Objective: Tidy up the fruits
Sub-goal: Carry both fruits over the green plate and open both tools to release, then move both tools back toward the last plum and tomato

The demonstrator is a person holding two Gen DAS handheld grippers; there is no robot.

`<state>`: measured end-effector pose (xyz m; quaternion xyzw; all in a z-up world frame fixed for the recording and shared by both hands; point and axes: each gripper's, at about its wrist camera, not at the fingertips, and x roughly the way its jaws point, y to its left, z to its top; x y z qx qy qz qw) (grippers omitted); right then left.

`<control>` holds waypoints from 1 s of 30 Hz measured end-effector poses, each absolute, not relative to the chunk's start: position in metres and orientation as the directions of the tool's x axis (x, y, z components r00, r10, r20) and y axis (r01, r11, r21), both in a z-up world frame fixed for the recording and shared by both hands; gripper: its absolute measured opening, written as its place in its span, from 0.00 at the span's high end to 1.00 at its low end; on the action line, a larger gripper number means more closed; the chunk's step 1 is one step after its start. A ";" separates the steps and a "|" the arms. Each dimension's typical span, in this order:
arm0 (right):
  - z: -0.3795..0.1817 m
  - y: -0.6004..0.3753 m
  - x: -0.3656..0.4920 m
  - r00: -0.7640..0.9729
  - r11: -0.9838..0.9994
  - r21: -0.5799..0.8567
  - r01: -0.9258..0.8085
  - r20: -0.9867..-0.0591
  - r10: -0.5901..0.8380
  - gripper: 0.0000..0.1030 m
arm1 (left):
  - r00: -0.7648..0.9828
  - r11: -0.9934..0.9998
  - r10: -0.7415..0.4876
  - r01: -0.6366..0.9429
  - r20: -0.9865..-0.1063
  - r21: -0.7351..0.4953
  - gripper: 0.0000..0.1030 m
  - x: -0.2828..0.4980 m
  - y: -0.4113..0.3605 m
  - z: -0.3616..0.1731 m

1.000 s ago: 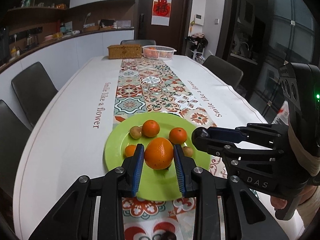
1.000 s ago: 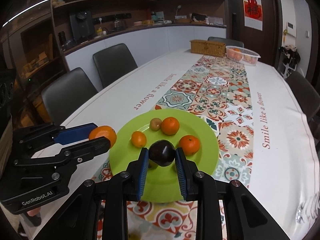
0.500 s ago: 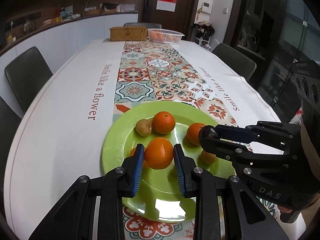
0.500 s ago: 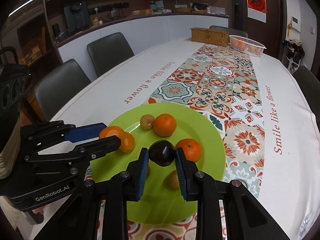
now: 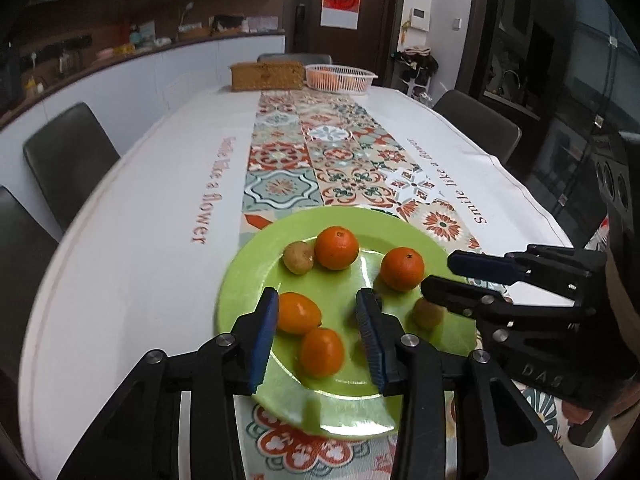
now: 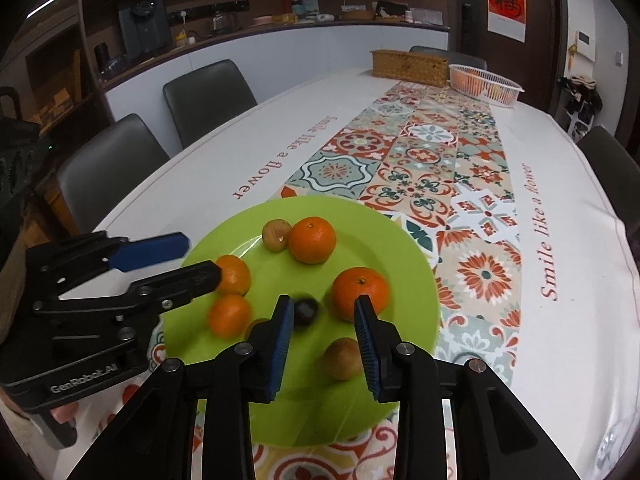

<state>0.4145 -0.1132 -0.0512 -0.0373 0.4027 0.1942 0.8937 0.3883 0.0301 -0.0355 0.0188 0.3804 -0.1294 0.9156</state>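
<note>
A green plate (image 5: 352,228) (image 6: 404,248) holds several oranges and small brown fruits. My left gripper (image 5: 318,336) is open just above the plate's near side, with an orange (image 5: 322,352) lying loose between its jaws and another orange (image 5: 296,313) beside the left finger. My right gripper (image 6: 322,336) is open over the plate; a dark purple fruit (image 6: 306,311) lies loose on the plate by its left finger and looks blurred. A brown fruit (image 6: 343,358) sits under the right finger. Each gripper shows in the other's view, the right gripper (image 5: 452,276) and the left gripper (image 6: 200,260).
A long white table with a patterned tile runner (image 5: 320,152) stretches away. At its far end stand a woven box (image 5: 266,76) and a white basket (image 5: 340,77) with oranges. Dark chairs (image 6: 204,98) line both sides.
Both grippers have opened. The left let its orange go onto the plate and the right let the dark purple fruit go; both fruits now lie on the plate.
</note>
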 end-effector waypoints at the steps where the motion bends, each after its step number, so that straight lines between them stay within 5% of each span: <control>1: -0.048 -0.115 0.411 0.608 0.922 0.092 -0.376 -0.727 0.320 0.68 | 0.687 0.967 -0.214 0.248 -0.695 -0.053 0.61 0.382 0.030 -0.031; 22: 0.020 -0.124 0.303 0.722 0.923 0.039 -0.383 -0.611 0.325 0.53 | 0.773 0.965 -0.173 0.256 -0.610 0.051 0.43 0.272 0.030 0.033; 30: 0.024 -0.120 0.263 0.732 0.920 0.003 -0.393 -0.604 0.314 0.47 | 0.793 0.958 -0.156 0.267 -0.590 0.106 0.27 0.232 0.030 0.038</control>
